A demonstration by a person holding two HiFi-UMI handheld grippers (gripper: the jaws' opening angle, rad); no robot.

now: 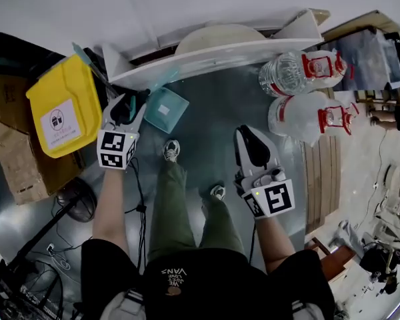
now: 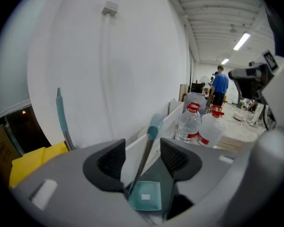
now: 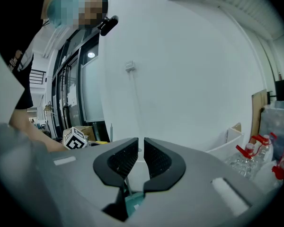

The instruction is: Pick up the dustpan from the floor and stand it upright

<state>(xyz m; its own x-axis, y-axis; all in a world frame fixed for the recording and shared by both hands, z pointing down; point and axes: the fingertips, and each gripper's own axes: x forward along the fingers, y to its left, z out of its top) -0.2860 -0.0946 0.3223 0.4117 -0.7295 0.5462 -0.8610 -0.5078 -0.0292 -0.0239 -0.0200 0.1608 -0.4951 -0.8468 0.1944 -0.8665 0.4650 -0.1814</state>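
The teal dustpan [image 1: 165, 110] sits on the grey floor by the white shelf, its pan [image 2: 146, 196] flat down and its long handle [image 2: 149, 143] rising from it. My left gripper [image 1: 130, 100] is right beside it. In the left gripper view the left gripper [image 2: 141, 157] is open, and the handle shows in the gap without touching either pad. My right gripper [image 1: 251, 137] hangs over the floor to the right of the person's legs, apart from the dustpan. The right gripper [image 3: 139, 157] has its jaws nearly together with nothing between them.
A yellow bin [image 1: 63, 105] and cardboard boxes stand at the left, with a teal broom handle [image 2: 61, 117] behind the bin. The white shelf [image 1: 207, 55] lies against the wall. Two big water bottles [image 1: 300, 72] sit at the right. A fan [image 1: 77, 202] and cables lie lower left.
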